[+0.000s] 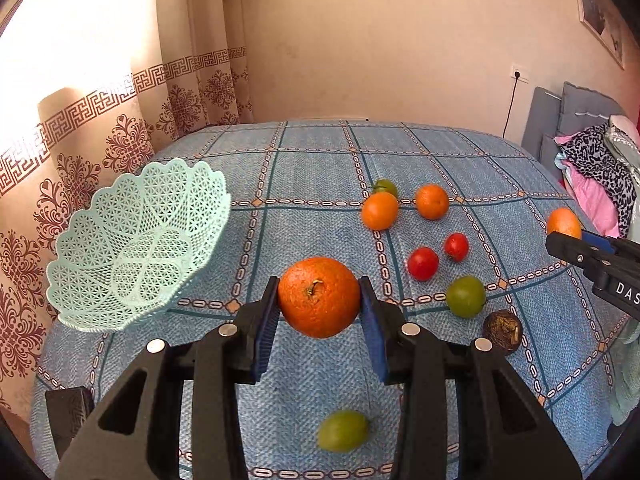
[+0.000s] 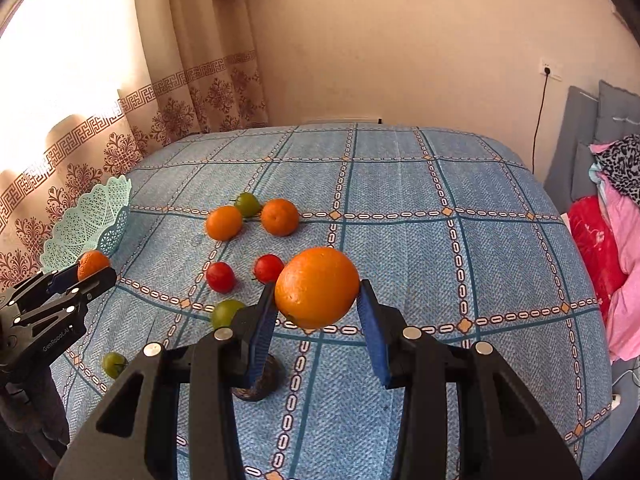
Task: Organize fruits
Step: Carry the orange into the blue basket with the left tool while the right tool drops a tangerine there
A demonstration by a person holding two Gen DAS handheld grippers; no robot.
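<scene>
Above the blue checked bed (image 1: 320, 168), each hand-held gripper clamps an orange: left hand-held gripper (image 1: 320, 300) on one (image 1: 319, 297), right hand-held gripper (image 2: 318, 292) on another (image 2: 317, 287). Left of them sits a mint lattice basket (image 1: 132, 248), tilted.

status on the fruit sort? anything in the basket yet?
Nothing done: the basket looks empty. In hand: left gripper holds one orange, right gripper another orange. Left on the blue cloth: two oranges, two red and three green fruits, one dark one.
</scene>
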